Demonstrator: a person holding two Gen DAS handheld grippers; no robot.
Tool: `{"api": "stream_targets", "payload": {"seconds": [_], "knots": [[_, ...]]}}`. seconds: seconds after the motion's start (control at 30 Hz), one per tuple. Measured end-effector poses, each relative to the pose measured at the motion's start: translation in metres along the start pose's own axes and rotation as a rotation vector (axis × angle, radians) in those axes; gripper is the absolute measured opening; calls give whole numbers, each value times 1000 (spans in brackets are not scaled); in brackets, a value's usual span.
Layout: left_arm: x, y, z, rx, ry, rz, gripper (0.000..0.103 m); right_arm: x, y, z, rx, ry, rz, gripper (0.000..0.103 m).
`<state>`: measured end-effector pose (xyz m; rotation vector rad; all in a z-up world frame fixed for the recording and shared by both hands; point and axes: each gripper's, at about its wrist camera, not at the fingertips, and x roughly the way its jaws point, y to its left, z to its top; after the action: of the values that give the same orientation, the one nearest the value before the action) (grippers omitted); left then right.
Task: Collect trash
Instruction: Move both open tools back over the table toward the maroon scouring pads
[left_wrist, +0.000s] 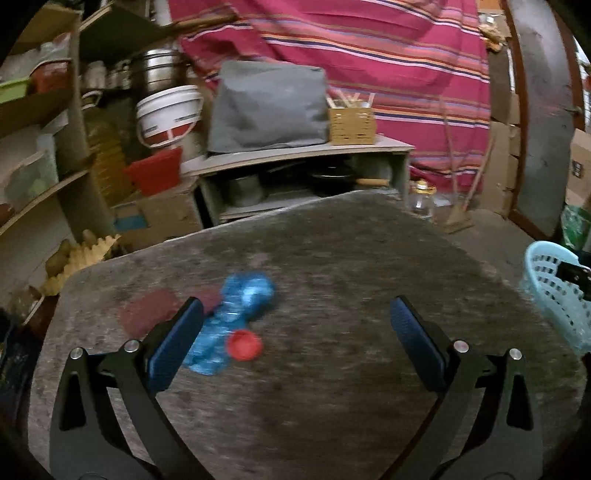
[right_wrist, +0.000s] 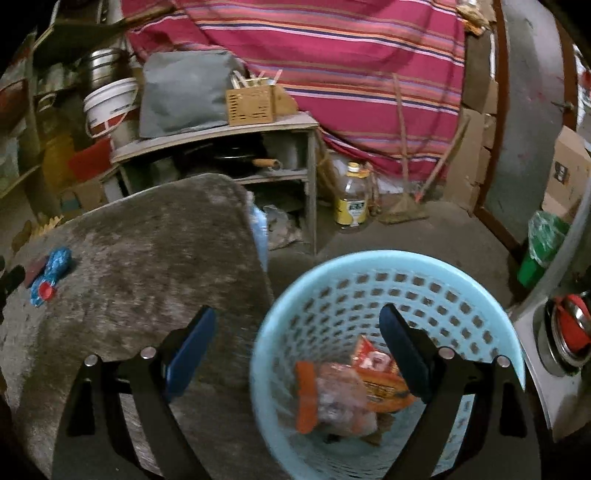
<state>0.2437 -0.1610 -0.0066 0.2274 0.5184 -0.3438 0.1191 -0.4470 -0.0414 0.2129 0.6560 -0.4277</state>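
The left gripper (left_wrist: 295, 339) has its jaws spread wide and holds nothing; its blue-padded fingers (left_wrist: 177, 347) hang above the worn grey table top (left_wrist: 332, 258); the crushed blue plastic bottle with a red screw cap (left_wrist: 236, 325) lies flat on that surface, just beside the left finger and partly behind it, not between the two. A dark reddish patch (left_wrist: 147, 310) sits on the table next to the bottle; whether it is a stain or a scrap cannot be told.

The right gripper (right_wrist: 297, 350) likewise stands open and empty; it hovers over the near rim of the pale blue perforated plastic waste basket (right_wrist: 388, 269), which stands on the floor just beside the table's right edge. Inside the basket lie an orange printed snack wrapper (right_wrist: 384, 384) and a clear crumpled plastic bag with orange trim (right_wrist: 332, 398).

Judged step: one deposit appears complete on the right side; the bottle is the remaining visible item, so the pick-up falls to the left gripper.

Next move, as a judgement: shift the left gripper to its own left until the bottle lies between the fingers; lower; close across the crushed body rather than the cap; then carry it well to the right, to the basket.
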Motion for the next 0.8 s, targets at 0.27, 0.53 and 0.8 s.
{"api": "stream_targets", "payload": {"seconds": [0.27,0.53,0.8], "knots": [[15,52,-6,-73,19,78,97,11,35,4,-36,16,32,88],[21,82,-11,-91,31,116,97,21,52,9,-20,32,51,89],[25,115,-19,-112,45,152,97,33,75,13,-35,46,52,89]]}}
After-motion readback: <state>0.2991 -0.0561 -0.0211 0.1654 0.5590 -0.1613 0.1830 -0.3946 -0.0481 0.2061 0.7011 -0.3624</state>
